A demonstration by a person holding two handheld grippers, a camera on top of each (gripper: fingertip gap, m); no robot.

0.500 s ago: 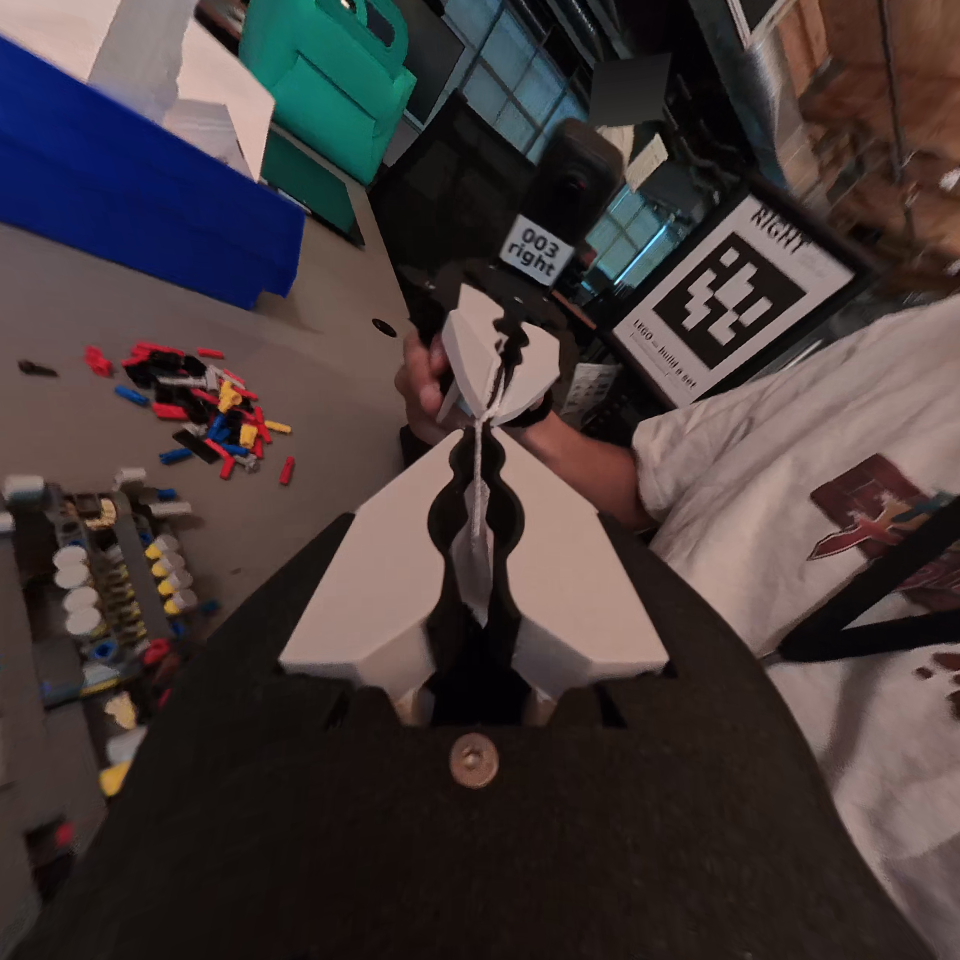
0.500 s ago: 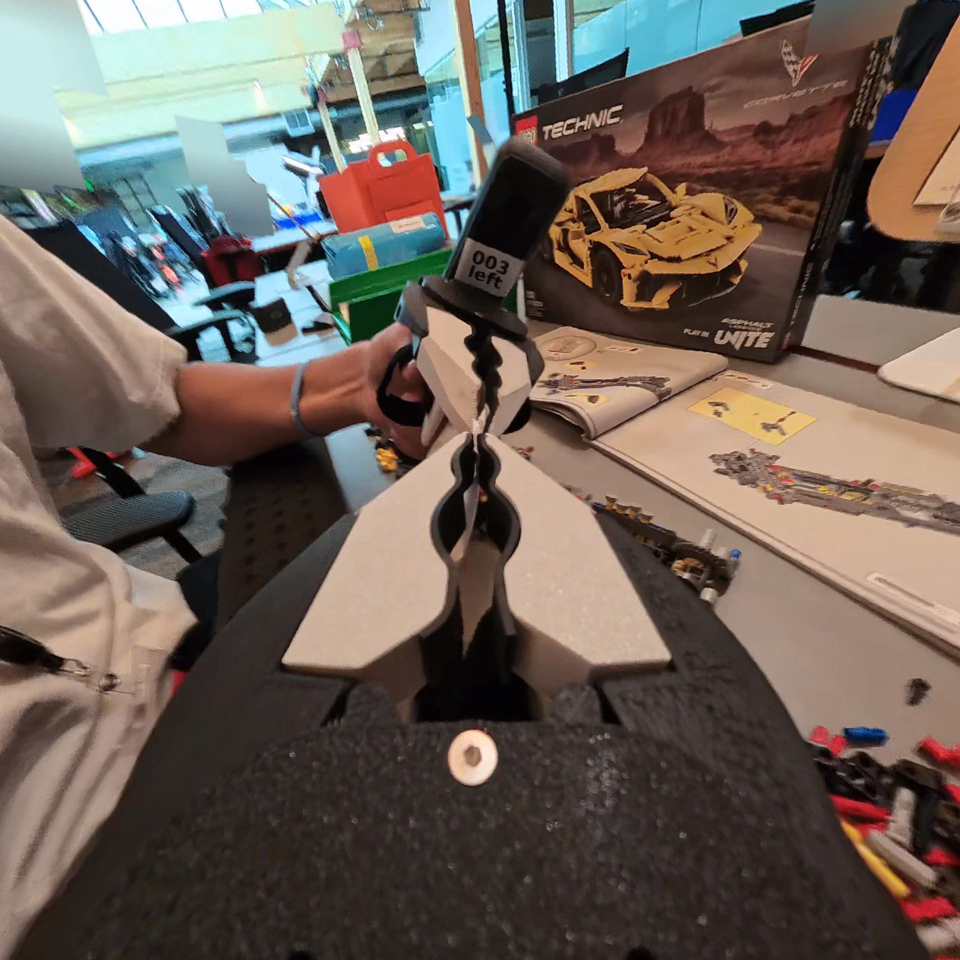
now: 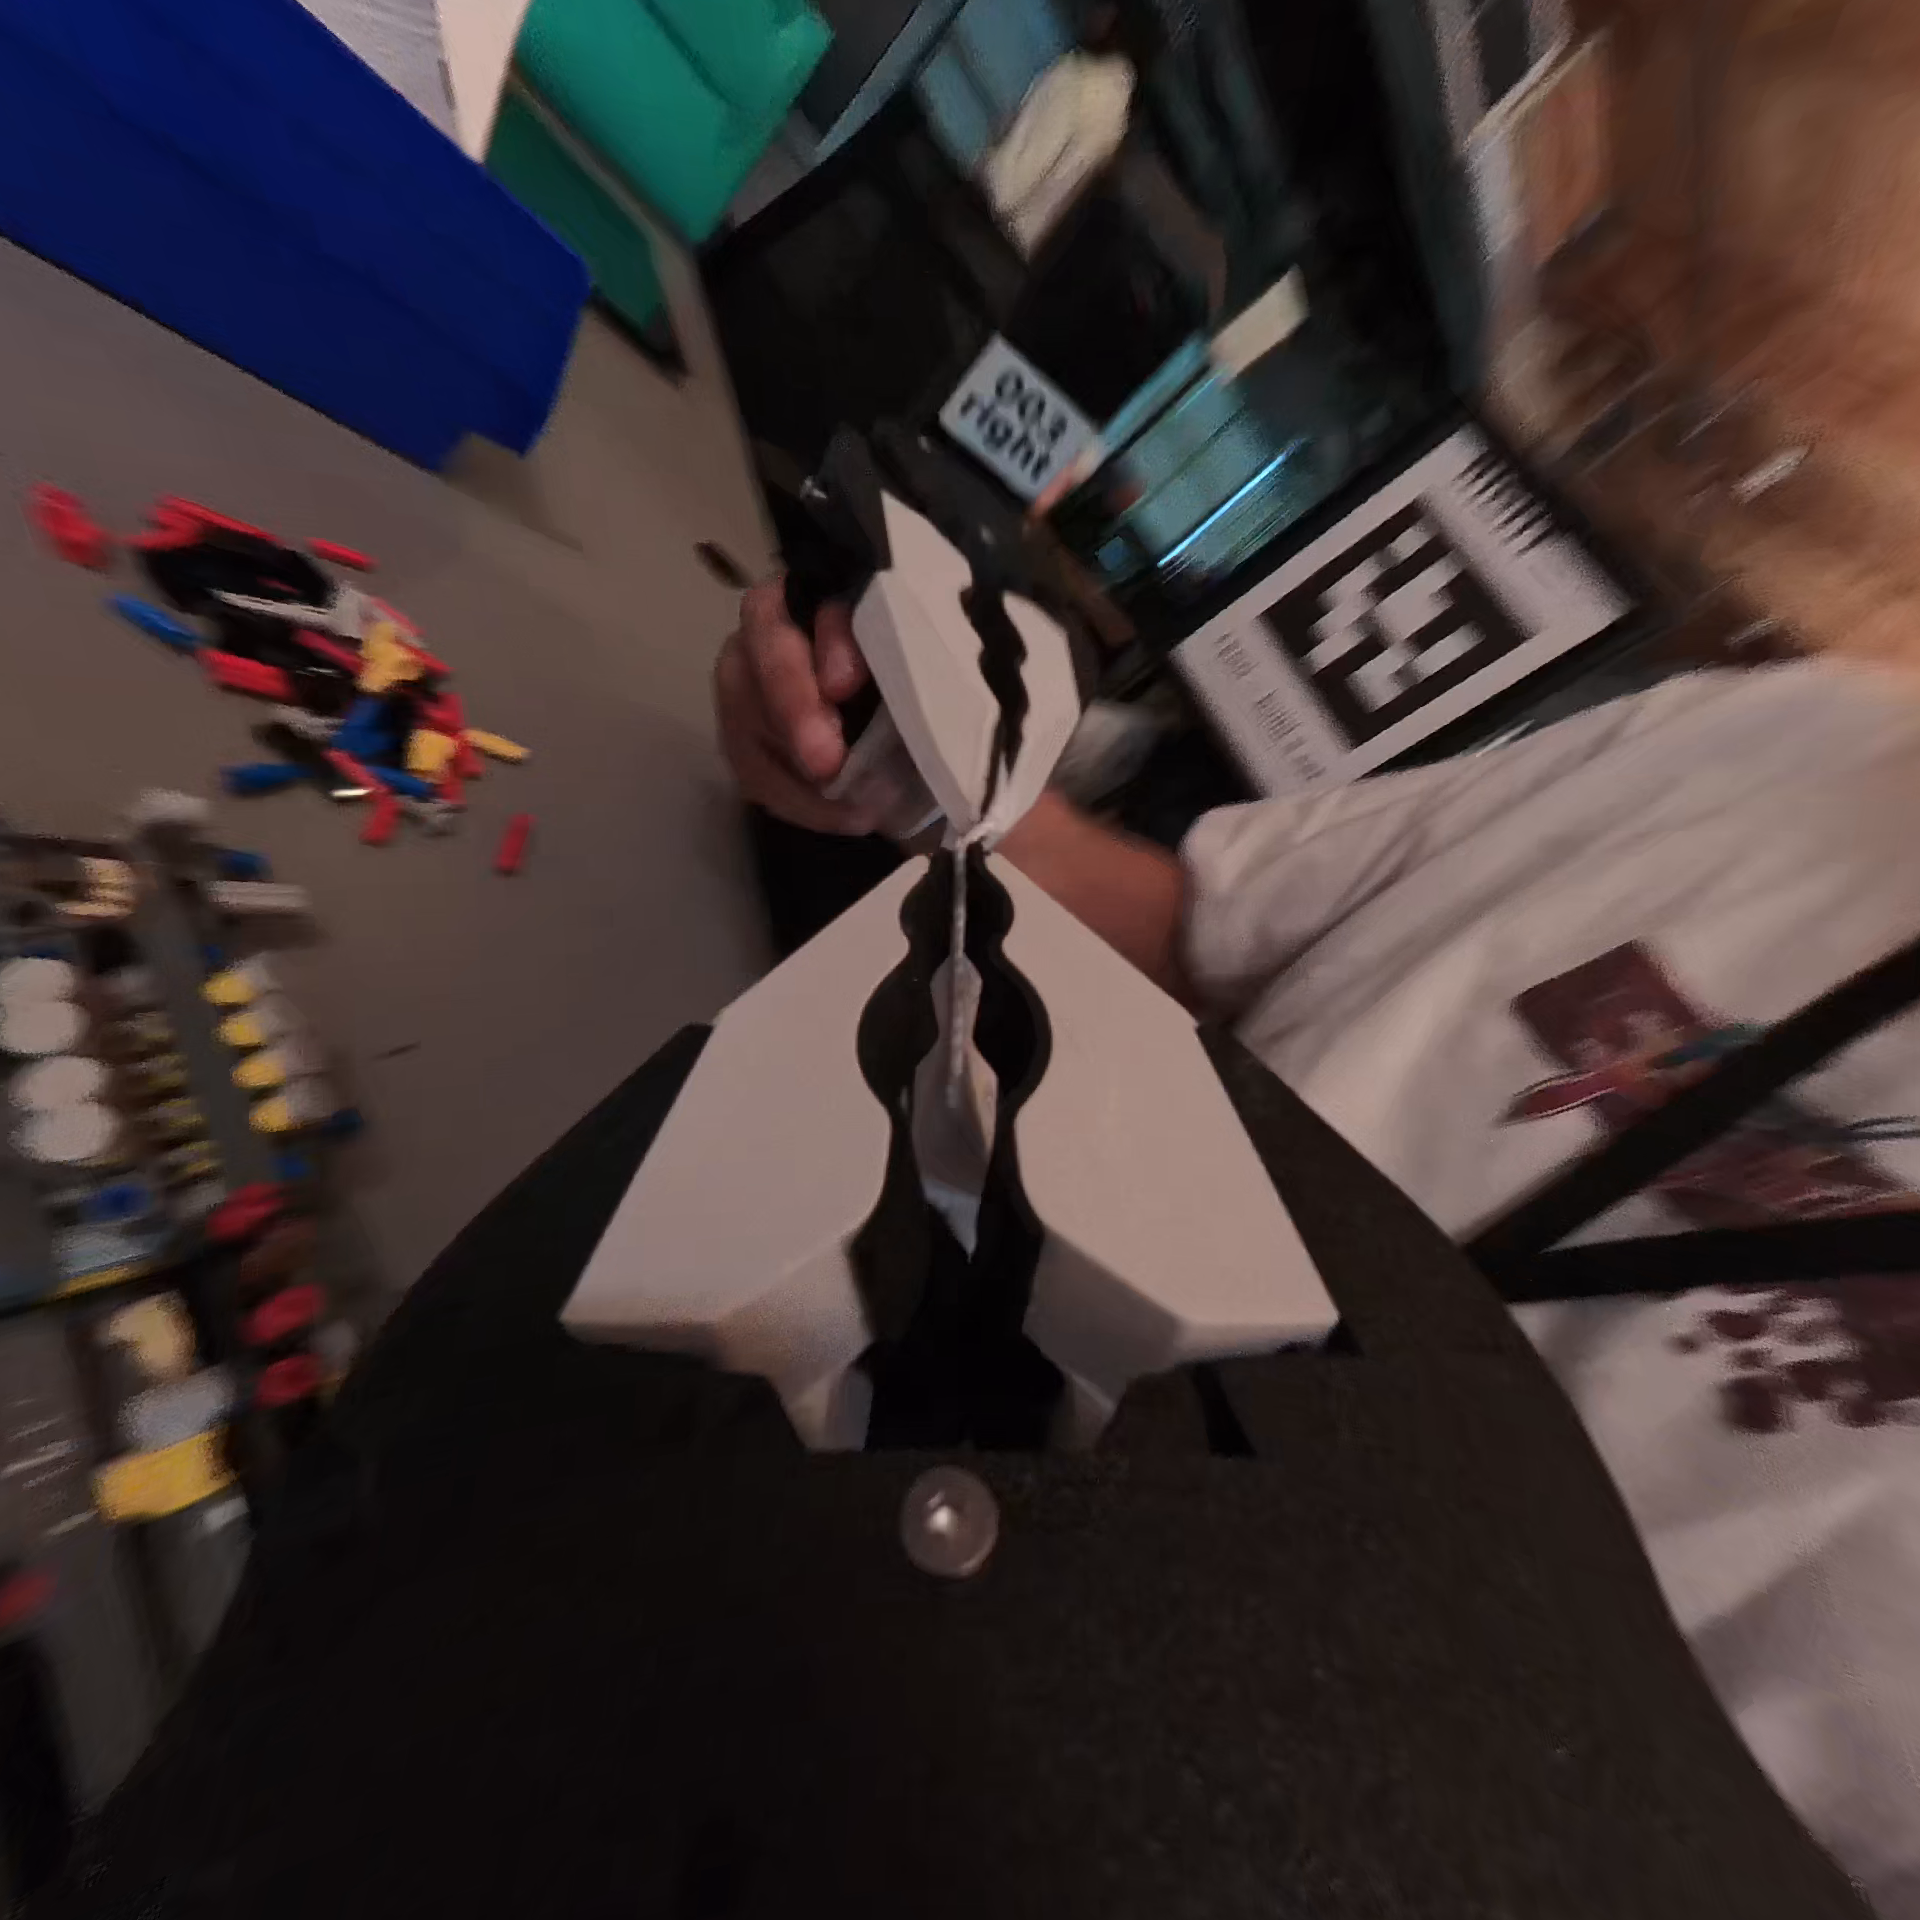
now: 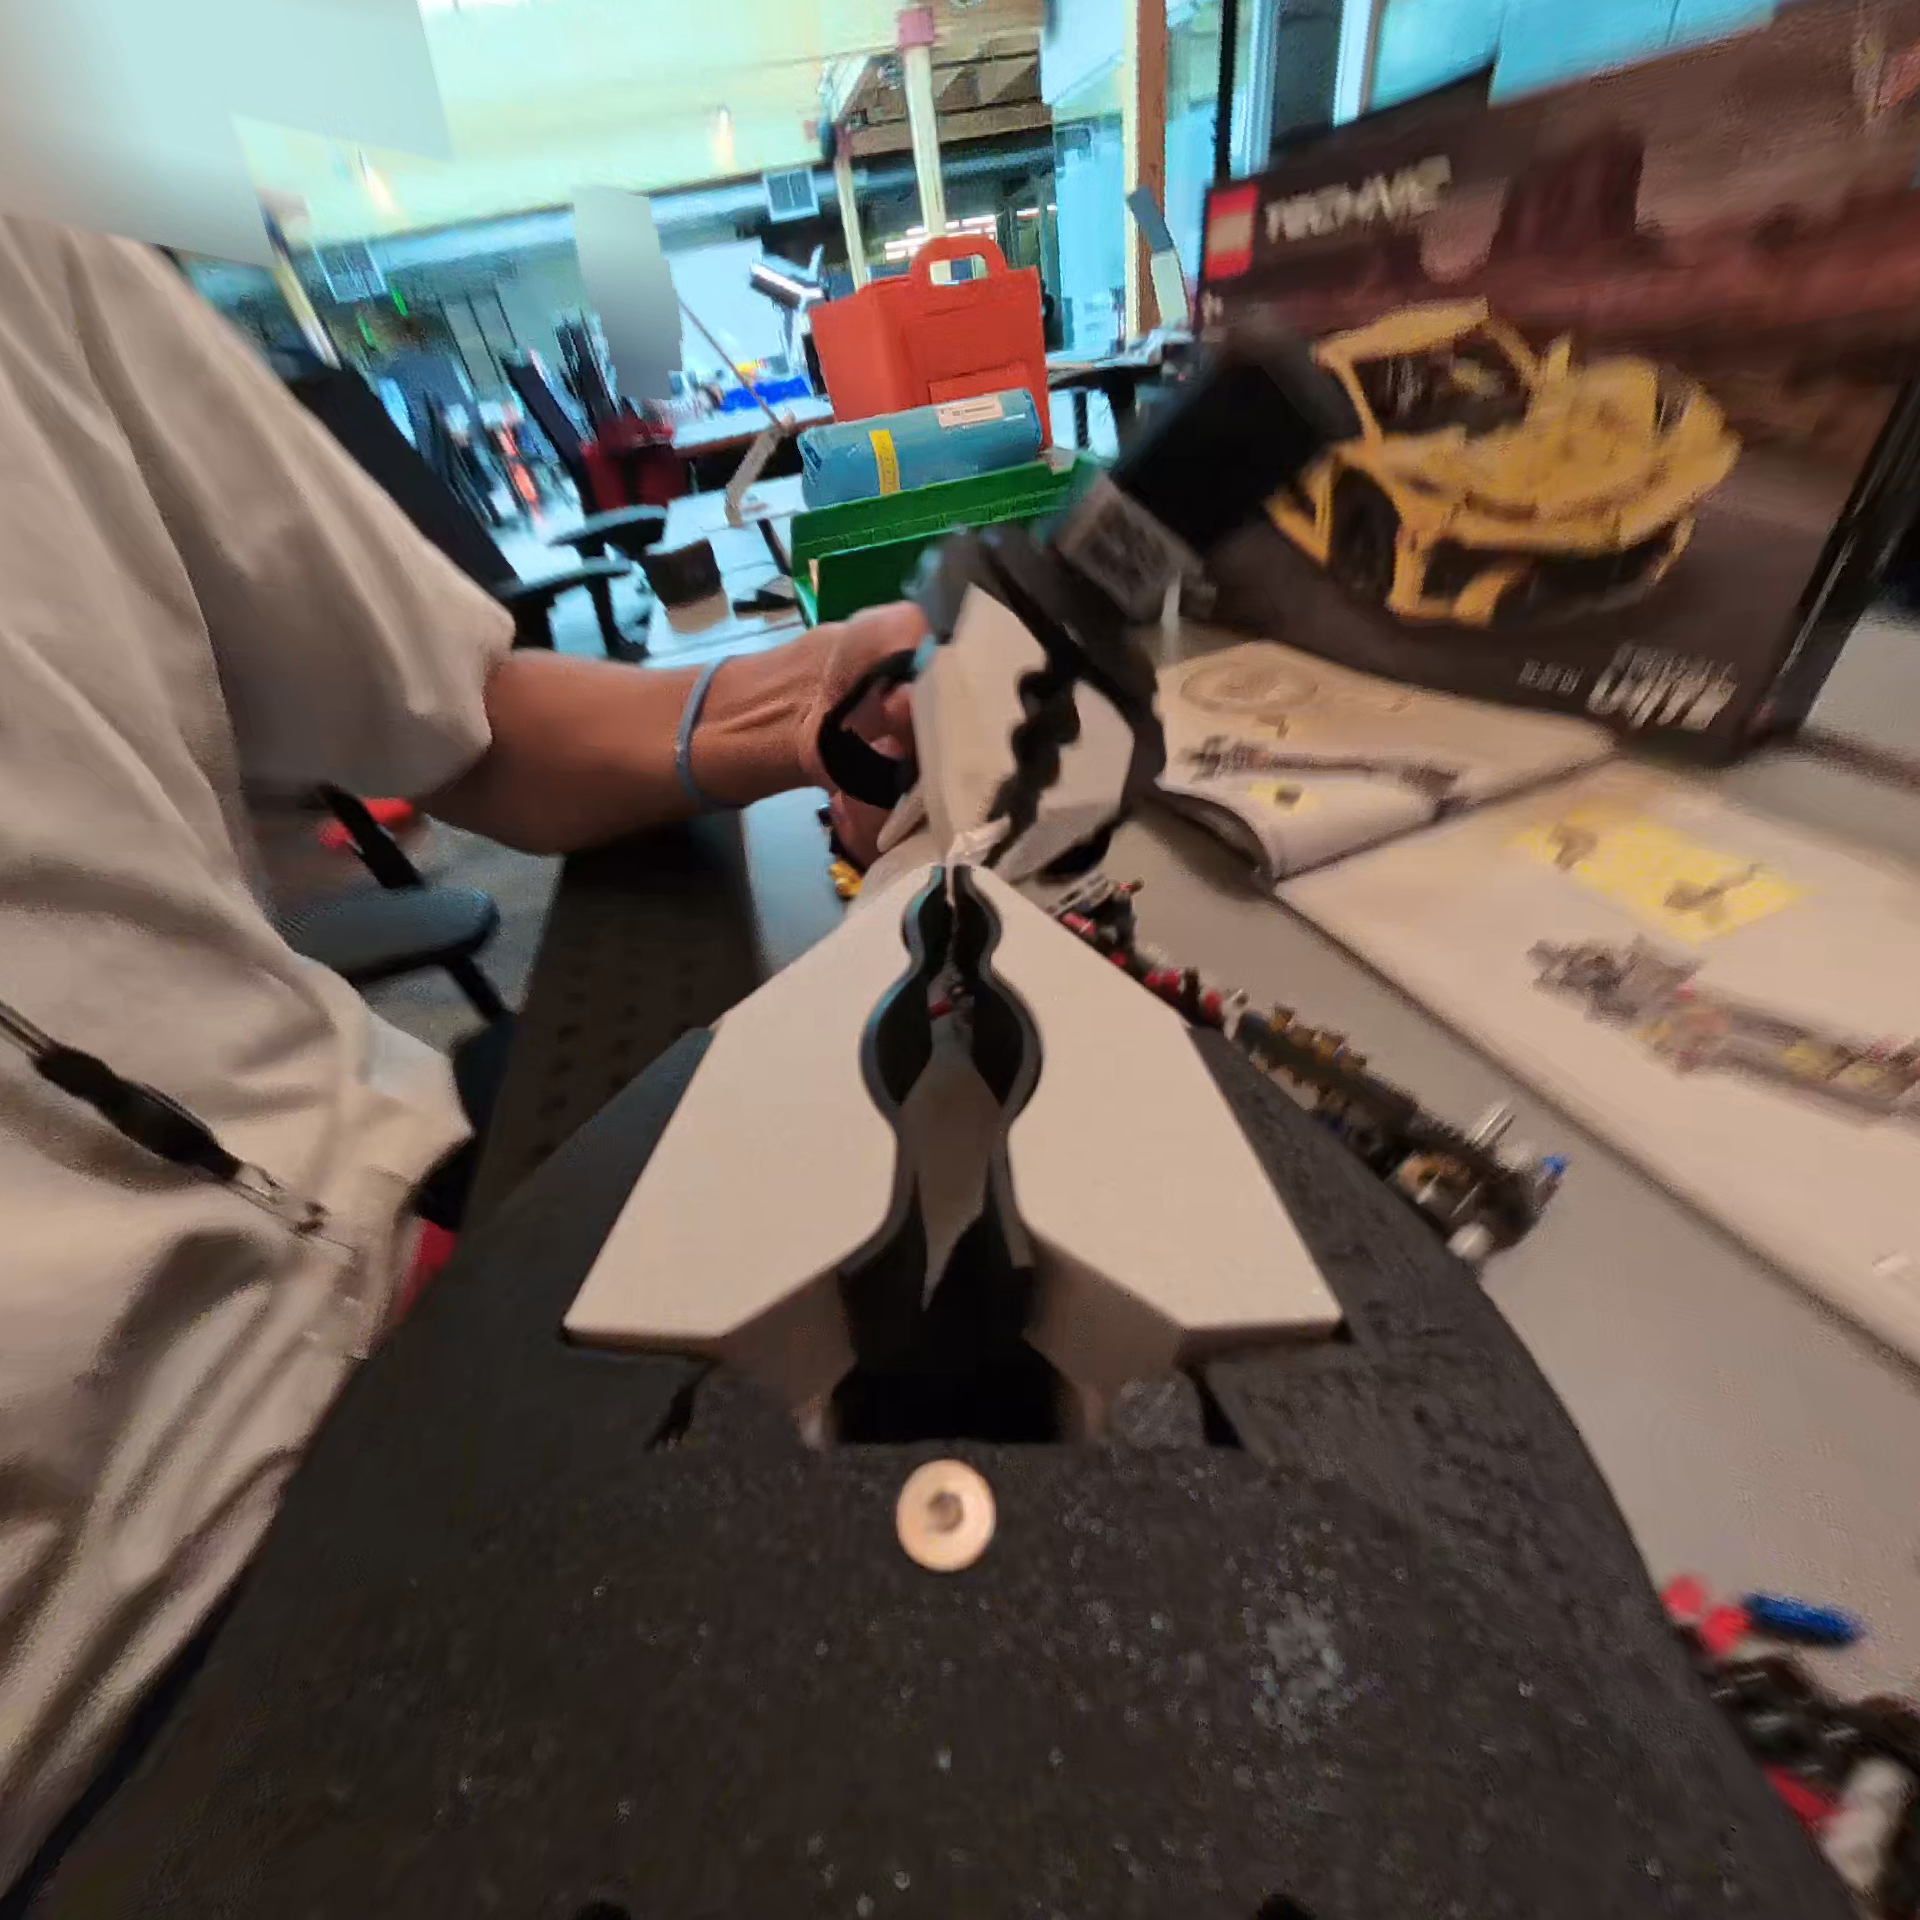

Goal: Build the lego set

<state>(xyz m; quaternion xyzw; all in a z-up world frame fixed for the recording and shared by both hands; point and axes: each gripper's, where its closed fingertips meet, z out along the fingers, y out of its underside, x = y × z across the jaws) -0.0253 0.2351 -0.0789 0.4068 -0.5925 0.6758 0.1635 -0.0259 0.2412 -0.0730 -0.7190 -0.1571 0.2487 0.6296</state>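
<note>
- Chassis build (image 3: 156,1049) lies at the far left of the left wrist view on the grey table (image 3: 582,935), a long grey part-assembly with yellow and white pieces, well apart from both tools
- Loose parts (image 3: 343,686), red, blue, yellow and black, sit in a heap just beyond it, near a blue bin (image 3: 281,208)
- Left gripper (image 3: 961,857) is clamped tip to tip on a thin whitish bag (image 3: 956,1039), which runs back between its fingers; the bag looks like a parts packet, though blur leaves that unsure
- Right gripper (image 3: 977,821) meets it nose to nose, tilted, its 2 fingers pressed together on the same bag (image 4: 951,1132)
- Judgement: the step is tearing the packet open; the 2 grips should sit just beside each other at 1 edge and twist in opposite directions, over the table, so freed pieces drop near the heap
- Instruction booklet (image 4: 1351,758) and set box (image 4: 1558,416) lie at the right of the right wrist view, untouched
</note>
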